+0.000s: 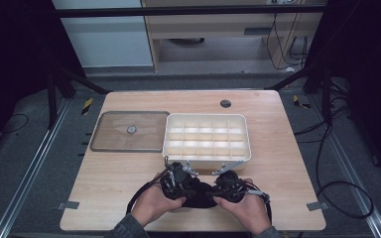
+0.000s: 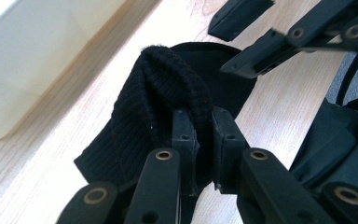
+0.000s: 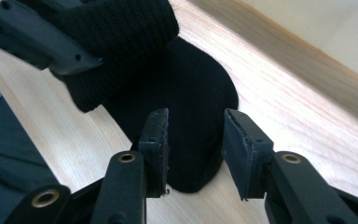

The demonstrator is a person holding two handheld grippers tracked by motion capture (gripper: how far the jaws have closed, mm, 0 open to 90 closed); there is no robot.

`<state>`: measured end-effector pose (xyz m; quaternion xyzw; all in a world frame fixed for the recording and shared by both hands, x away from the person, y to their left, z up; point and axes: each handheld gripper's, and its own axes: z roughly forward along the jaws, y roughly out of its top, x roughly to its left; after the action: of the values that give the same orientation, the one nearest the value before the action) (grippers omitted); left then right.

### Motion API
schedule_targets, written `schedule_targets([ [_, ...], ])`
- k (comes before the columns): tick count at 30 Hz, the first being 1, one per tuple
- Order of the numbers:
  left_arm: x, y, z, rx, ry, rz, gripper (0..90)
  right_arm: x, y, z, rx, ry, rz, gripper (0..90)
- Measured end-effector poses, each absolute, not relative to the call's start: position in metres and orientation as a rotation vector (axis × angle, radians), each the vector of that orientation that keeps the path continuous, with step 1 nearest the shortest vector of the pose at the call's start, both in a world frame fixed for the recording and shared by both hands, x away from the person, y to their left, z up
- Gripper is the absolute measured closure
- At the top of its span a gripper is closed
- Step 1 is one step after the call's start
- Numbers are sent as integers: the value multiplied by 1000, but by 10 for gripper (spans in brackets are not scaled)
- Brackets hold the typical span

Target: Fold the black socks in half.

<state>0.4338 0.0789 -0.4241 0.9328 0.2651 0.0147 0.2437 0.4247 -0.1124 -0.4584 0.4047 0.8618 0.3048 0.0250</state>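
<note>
A black sock (image 1: 199,197) lies on the wooden table near its front edge, between the person's two hands. In the left gripper view my left gripper (image 2: 204,119) is shut on the sock's ribbed cuff (image 2: 154,93), which stands bunched up off the table. In the right gripper view my right gripper (image 3: 196,126) stands open, its pads either side of the flat toe end of the sock (image 3: 191,88) without pressing it. The two grippers face each other closely; the left gripper's jaw (image 3: 51,51) shows at the upper left of the right gripper view.
A white tray with several compartments (image 1: 207,156) stands just beyond the grippers; its wall (image 2: 37,60) is close beside the sock. A clear flat lid (image 1: 129,131) lies left of the tray. A round cable hole (image 1: 225,103) sits at the table's far edge.
</note>
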Motion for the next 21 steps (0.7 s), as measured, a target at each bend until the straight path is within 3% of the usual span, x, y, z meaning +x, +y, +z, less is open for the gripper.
schedule_targets([
  [1,434,78,-424,2548,722,43,813,424,-114,-459,1241,2671,941,661],
  [2,434,77,-425,2544,720,41,813,424,-115,-462,1259,2676,928,740],
  [7,433,70,-429,2544,717,44,811,426,-116,-469,1279,2678,933,814],
  [11,433,67,-434,2529,729,25,810,428,-115,-472,1291,2680,939,824],
  [16,431,62,-440,2505,734,17,791,428,-116,-472,1286,2682,950,761],
  [20,423,62,-431,2455,731,41,623,422,-122,-467,1283,2660,948,644],
  [21,420,62,-428,2442,731,51,623,421,-124,-465,1280,2653,947,627],
])
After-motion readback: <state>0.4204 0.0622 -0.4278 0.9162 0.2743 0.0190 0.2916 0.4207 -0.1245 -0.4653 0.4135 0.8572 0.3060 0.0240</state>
